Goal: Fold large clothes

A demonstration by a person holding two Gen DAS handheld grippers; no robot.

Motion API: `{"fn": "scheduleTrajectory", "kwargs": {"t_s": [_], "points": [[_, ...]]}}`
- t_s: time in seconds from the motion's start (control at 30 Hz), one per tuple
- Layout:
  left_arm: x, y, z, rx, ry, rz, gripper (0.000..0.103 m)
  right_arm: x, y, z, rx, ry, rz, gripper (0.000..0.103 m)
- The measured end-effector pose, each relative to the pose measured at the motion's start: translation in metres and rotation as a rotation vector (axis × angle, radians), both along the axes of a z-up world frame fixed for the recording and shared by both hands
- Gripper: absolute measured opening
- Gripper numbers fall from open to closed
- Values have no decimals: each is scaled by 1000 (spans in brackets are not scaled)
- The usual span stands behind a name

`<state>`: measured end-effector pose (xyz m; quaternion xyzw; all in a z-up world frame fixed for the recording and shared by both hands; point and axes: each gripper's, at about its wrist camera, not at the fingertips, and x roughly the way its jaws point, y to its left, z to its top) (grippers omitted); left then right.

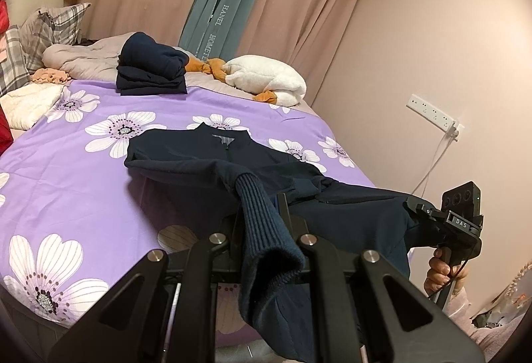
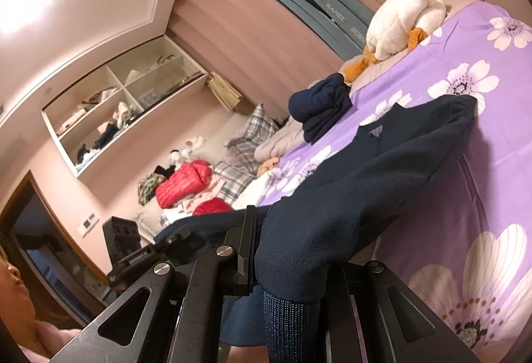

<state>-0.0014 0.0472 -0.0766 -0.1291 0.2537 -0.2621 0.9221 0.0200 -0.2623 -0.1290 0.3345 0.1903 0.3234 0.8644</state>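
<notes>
A dark navy zip jacket (image 1: 212, 160) lies collar-up on the purple flowered bedspread (image 1: 66, 170), its sleeves pulled toward the near edge. My left gripper (image 1: 262, 213) is shut on one sleeve by its ribbed cuff (image 1: 266, 230), which drapes over the jaws. My right gripper (image 1: 415, 213) is shut on the other sleeve at the bed's right edge. In the right wrist view the right gripper (image 2: 286, 250) clamps the navy sleeve (image 2: 365, 183), and its ribbed cuff (image 2: 289, 323) hangs down. The left gripper (image 2: 179, 235) shows there at the left, holding navy fabric.
A folded navy pile (image 1: 151, 70) sits at the far side of the bed, next to a white plush duck (image 1: 266, 80). Plaid pillows (image 1: 50, 27), white and red clothes (image 2: 183, 180) lie at the left. A power strip (image 1: 432, 112) hangs on the right wall. Shelves (image 2: 123, 110) are beyond.
</notes>
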Motion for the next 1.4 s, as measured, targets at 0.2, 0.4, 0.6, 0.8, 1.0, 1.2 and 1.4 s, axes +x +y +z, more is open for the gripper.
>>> {"fn": "scheduleTrajectory", "kwargs": {"t_s": [0.2,0.4,0.6,0.8,1.0,1.2,1.4], "points": [[-10,4,6,-1,-13,5,12,-4,1,3,2,-17,0,15],[-9,7,5,-4,-5,13,12,-3,-3,1,2,-16,0,15],[-5,8,3,-1,9,24,12,-1,-5,-2,-2,-6,2,15],[-4,7,1,11,10,44,12,-1,-11,-5,9,7,-3,15],[4,8,-2,9,24,62,12,1,-13,-4,10,16,-16,15],[13,10,0,21,15,82,12,5,-14,-2,11,17,-34,15],[28,15,0,28,14,119,12,12,-15,-1,13,31,-69,15]]}}
